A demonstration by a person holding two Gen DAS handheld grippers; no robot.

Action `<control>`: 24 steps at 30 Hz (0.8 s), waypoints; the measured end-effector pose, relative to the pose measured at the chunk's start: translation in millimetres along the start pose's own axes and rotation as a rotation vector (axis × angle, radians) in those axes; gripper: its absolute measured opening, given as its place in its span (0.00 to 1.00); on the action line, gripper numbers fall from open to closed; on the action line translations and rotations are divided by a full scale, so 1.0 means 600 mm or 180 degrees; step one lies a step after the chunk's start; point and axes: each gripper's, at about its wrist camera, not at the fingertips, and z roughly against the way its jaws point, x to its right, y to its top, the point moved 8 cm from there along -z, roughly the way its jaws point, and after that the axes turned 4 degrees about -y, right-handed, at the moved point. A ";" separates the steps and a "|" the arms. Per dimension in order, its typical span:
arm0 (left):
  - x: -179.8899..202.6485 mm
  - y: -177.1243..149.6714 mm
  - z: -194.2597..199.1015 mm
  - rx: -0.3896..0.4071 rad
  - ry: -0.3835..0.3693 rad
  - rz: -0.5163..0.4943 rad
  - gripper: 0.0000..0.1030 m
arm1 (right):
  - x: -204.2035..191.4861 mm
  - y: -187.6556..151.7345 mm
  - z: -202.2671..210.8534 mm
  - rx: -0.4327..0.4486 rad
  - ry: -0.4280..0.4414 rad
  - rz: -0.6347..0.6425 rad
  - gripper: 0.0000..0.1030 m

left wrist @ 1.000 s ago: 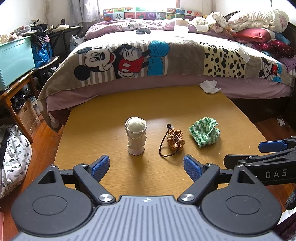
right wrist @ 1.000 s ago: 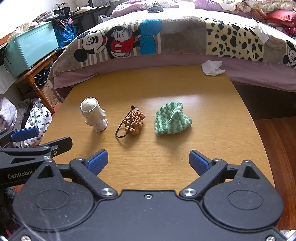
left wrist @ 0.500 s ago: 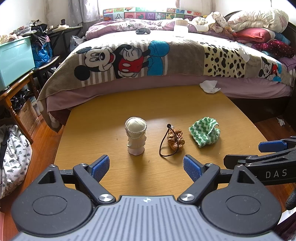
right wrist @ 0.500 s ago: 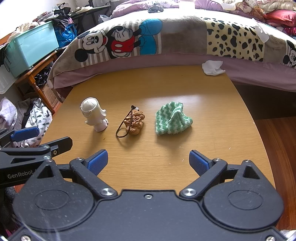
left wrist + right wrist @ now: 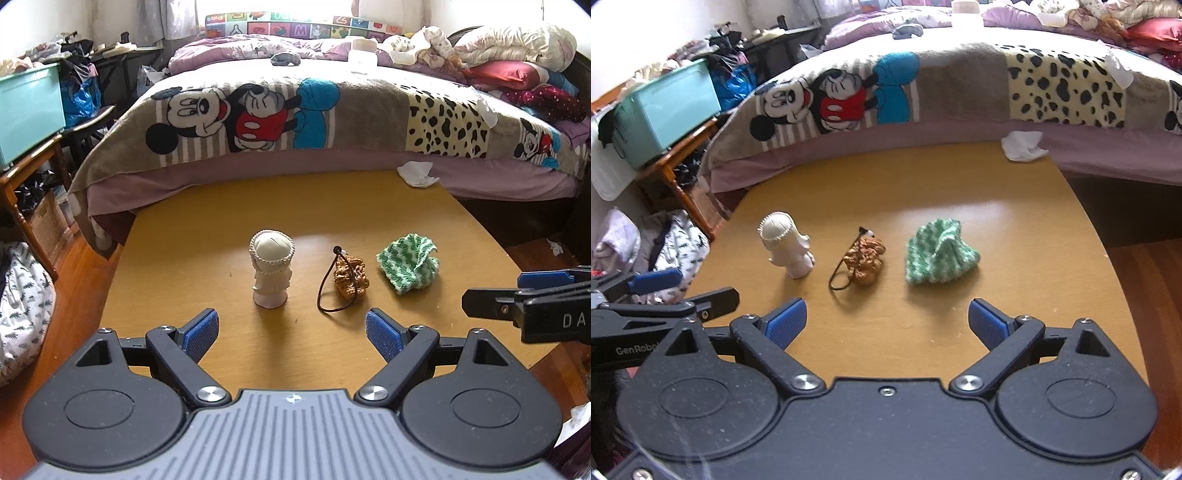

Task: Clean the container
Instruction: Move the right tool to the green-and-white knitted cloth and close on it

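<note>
The left gripper point(image 5: 291, 328) hangs tilted downward, its blue-padded jaws spread wide with nothing between them. The right gripper point(image 5: 887, 320) sits beside it at a similar downward tilt, jaws equally wide and empty. The hands holding them seem to lie outside both views.

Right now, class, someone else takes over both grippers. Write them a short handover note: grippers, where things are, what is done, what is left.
Left gripper: open, empty, hovering over the near table edge.
Right gripper: open, empty, beside it.
In a row on the table, apart from each other: white container upright on the left, brown pouch with cord in the middle, green cloth on the right.
Done: nothing is picked up.
Left: take the cloth, hold the container, wipe it.
</note>
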 end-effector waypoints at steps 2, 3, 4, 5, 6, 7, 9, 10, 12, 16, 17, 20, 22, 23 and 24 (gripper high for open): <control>-0.001 -0.001 -0.003 0.0044 -0.0042 -0.0035 0.84 | 0.005 0.002 -0.002 0.0008 -0.0004 -0.0025 0.92; 0.001 0.000 -0.004 0.0047 -0.0040 -0.0069 0.84 | 0.005 0.005 -0.002 0.0046 0.0024 -0.0014 0.92; 0.001 0.002 -0.005 0.0048 -0.0049 -0.0111 0.84 | 0.004 0.009 -0.002 0.0084 0.0038 0.0036 0.93; 0.000 0.005 -0.007 0.0040 -0.0061 -0.0134 0.84 | 0.002 0.012 -0.001 0.0118 0.0042 0.0099 0.97; -0.001 0.007 -0.008 0.0032 -0.0073 -0.0157 0.84 | 0.001 0.016 -0.001 0.0134 0.0039 0.0164 0.97; -0.002 0.010 -0.009 0.0024 -0.0085 -0.0181 0.87 | 0.001 0.019 -0.003 0.0128 0.0046 0.0213 0.97; -0.003 0.016 -0.012 0.0007 -0.0113 -0.0224 1.00 | 0.001 0.024 -0.009 0.0072 0.0076 0.0255 0.97; -0.004 0.019 -0.012 -0.0014 -0.0175 -0.0217 1.00 | 0.001 0.027 -0.012 0.0051 0.0095 0.0266 0.98; -0.003 0.025 -0.016 -0.0074 -0.0279 -0.0221 1.00 | 0.003 0.035 -0.020 -0.0003 0.0132 0.0298 0.99; -0.010 0.035 -0.029 -0.0145 -0.0273 -0.0301 1.00 | 0.004 0.054 -0.035 -0.0078 0.0208 0.0405 0.99; -0.012 0.038 -0.033 -0.0157 -0.0263 -0.0325 1.00 | 0.005 0.059 -0.040 -0.0104 0.0223 0.0436 0.99; -0.014 0.042 -0.047 -0.0196 -0.0319 -0.0374 1.00 | 0.015 0.069 -0.060 -0.0237 0.0211 0.0514 0.99; -0.008 0.042 -0.061 -0.0263 -0.0372 -0.0406 1.00 | 0.024 0.077 -0.077 -0.0343 0.0212 0.0533 0.99; -0.004 0.041 -0.068 -0.0304 -0.0393 -0.0440 1.00 | 0.030 0.080 -0.083 -0.0368 0.0214 0.0533 0.99; 0.005 0.040 -0.075 -0.0324 -0.0439 -0.0545 1.00 | 0.035 0.084 -0.089 -0.0386 0.0216 0.0535 0.99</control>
